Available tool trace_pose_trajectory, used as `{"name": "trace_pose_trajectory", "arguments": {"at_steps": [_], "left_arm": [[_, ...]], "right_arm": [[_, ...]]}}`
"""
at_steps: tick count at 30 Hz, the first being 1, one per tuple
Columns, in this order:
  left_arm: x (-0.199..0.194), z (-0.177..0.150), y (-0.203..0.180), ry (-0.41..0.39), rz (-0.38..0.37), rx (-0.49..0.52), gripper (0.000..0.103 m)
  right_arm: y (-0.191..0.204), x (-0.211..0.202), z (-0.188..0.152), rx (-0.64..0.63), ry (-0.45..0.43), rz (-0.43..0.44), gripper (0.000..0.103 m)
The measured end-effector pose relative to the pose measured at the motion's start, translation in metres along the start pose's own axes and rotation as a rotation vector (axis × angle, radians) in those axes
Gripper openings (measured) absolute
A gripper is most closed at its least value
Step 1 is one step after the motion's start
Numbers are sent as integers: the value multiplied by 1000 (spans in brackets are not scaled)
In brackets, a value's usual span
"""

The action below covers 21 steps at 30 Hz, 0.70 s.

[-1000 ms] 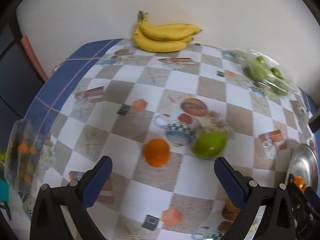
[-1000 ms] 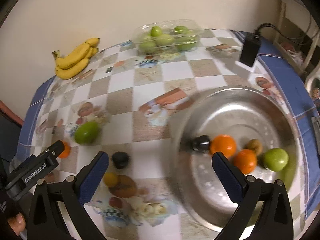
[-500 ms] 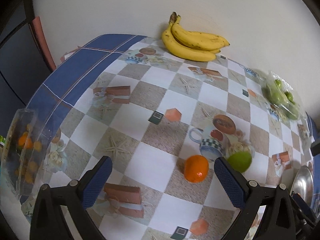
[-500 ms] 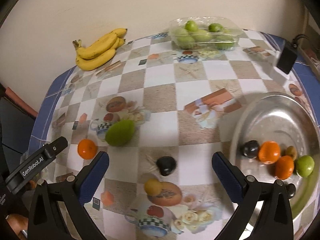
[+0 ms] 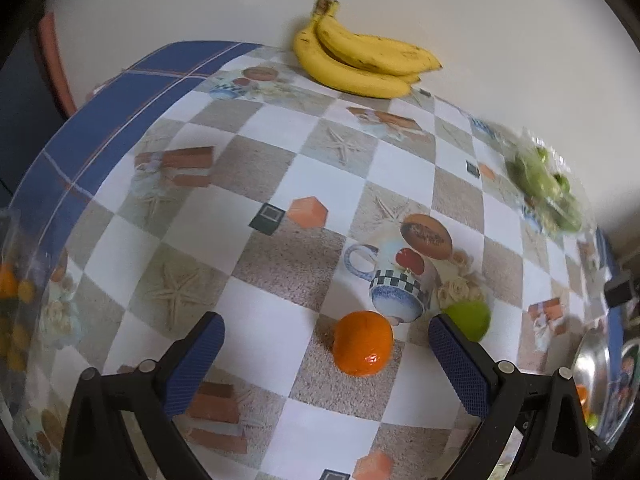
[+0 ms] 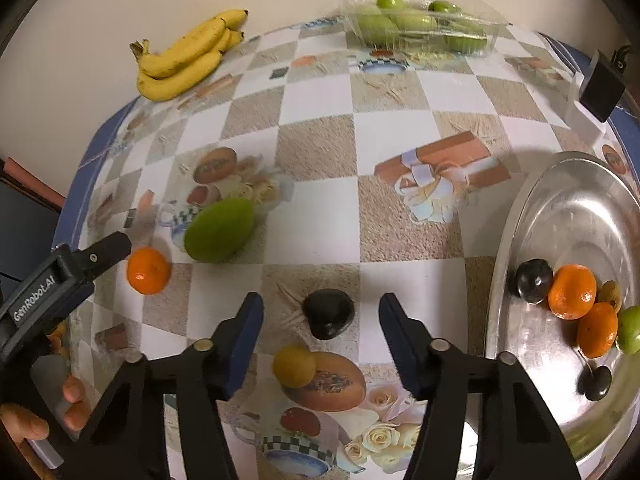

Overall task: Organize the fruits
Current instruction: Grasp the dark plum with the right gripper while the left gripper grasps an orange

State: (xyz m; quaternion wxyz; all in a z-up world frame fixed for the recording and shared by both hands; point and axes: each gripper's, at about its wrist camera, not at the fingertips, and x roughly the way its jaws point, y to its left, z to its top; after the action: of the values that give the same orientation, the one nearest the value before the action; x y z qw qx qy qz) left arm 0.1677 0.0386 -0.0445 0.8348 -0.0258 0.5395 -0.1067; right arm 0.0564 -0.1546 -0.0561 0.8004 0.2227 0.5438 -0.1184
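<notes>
Part of the sorting looks done. The steel bowl (image 6: 532,208) at 3 o'clock in the right wrist view already holds two oranges, a green fruit, a small yellowish one and two dark fruits.

Four loose fruits are left on the tabletop (image 6: 320,92). These are a loose orange (image 5: 363,343), a green mango (image 6: 219,229), a dark plum (image 6: 329,313) and a small yellow fruit (image 6: 293,365).

The left gripper (image 5: 326,364) is spread wide and empty, with the loose orange resting between its fingers, nearer the right one. The right gripper (image 6: 320,342) is also open and empty. The dark plum sits just ahead of the gap between its fingers, and the small yellow fruit lies in the gap.

Bananas (image 6: 188,54) at 11 o'clock and a clear box of green fruit (image 6: 420,20) at 1 o'clock stay along the wall. I cannot tell whether they belong in the bowl too.
</notes>
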Motion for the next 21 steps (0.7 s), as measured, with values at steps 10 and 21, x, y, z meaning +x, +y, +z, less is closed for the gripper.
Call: {"name": "trace_pose_trajectory", "arguments": {"at_steps": [10,21], "left_arm": [[19,-5,-6,56,-29,12,76],[22,-7,-13,88,-64,27,39]], "right_arm": [[-3,10,0,13,28,5,39],[-5,10,0,19,28,19,31]]}}
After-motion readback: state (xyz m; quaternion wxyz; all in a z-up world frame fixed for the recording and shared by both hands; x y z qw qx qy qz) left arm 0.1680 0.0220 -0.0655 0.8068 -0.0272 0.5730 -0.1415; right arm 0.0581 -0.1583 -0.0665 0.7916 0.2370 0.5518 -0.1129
